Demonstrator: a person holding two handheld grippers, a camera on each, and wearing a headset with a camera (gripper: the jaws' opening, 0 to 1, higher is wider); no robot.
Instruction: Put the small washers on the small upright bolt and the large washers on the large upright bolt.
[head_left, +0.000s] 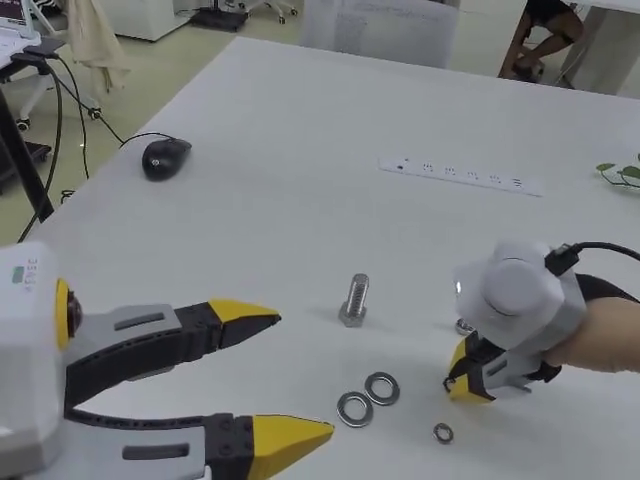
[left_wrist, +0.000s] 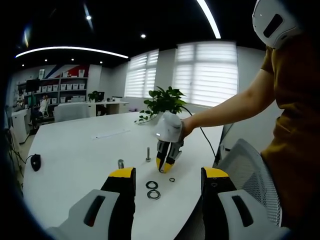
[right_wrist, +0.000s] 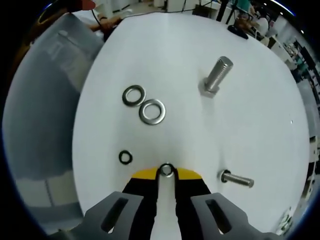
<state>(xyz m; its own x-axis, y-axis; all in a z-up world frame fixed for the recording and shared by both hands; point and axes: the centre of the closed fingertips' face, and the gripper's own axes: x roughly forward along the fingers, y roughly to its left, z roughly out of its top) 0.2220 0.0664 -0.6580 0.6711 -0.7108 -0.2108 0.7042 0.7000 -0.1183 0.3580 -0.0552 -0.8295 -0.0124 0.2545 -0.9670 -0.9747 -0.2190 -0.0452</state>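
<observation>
**Head view, left to right.** The left gripper (head_left: 300, 375) hangs over the near left part of the counter (head_left: 280, 200), its yellow-tipped fingers (head_left: 245, 318) spread wide with nothing between them. A mouse (head_left: 165, 157) lies far back on the left. At mid-counter the large bolt (head_left: 353, 300) stands upright on its head. Nearer the viewer, two large washers (head_left: 342, 409) lie flat side by side. To their right a loose small washer (head_left: 443, 432) lies flat, just in front of the right gripper (head_left: 462, 382), which a hand (head_left: 610, 335) points down at the counter. A power strip (head_left: 460, 176) lies far back on the right.

**Right gripper view.** The right fingers (right_wrist: 142, 200) are drawn close together and pinch a held washer (right_wrist: 166, 171) at their very tips, its ring facing the camera. Whether it touches the counter cannot be told. The small bolt (right_wrist: 235, 178) stands just right of the fingers, apart from the held washer and bare of washers, as is the large bolt.
</observation>
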